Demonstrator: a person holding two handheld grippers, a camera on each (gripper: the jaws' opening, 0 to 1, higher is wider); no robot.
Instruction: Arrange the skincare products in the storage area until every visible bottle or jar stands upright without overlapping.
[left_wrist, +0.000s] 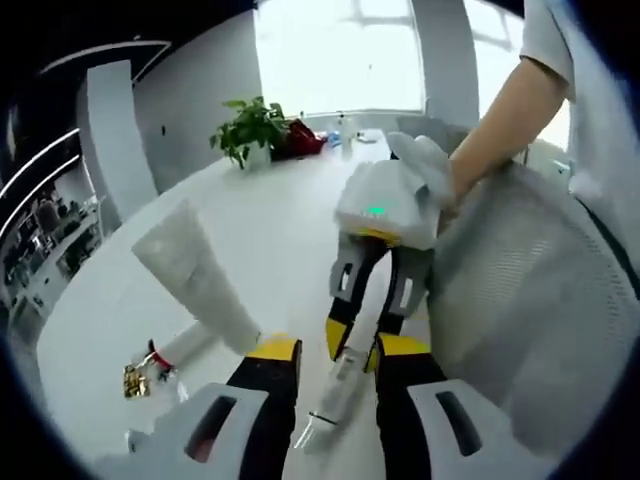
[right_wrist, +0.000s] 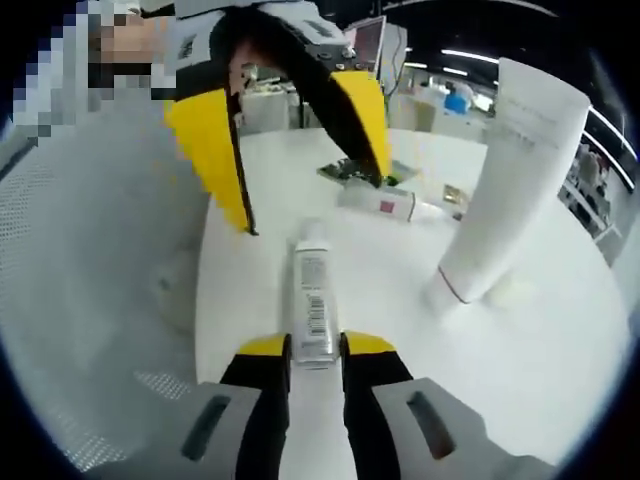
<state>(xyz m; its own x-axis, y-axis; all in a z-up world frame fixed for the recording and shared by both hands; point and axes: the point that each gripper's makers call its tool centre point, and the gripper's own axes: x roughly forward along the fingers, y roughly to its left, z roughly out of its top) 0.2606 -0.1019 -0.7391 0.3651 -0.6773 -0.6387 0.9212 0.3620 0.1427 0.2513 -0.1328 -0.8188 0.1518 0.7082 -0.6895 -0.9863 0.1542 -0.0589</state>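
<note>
White tall tube (right_wrist: 510, 180) upright on table (right_wrist: 560, 370), frame right; right gripper (right_wrist: 316, 350) clamped on slim tube (right_wrist: 312, 295); left gripper (left_wrist: 335, 355) apart; small bottle (right_wrist: 385, 203) lying flat, unplaced.

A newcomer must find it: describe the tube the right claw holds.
On the white round table, beside the tall white tube standing on its cap, the right claw grips a slim silver tube. Unlike its neighbours, it bears a barcode.

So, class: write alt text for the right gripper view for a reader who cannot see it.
The right gripper is shut on a slim white tube with a barcode, above a white table. The left gripper points in from above, and a tall white tube stands cap-down at right.
</note>
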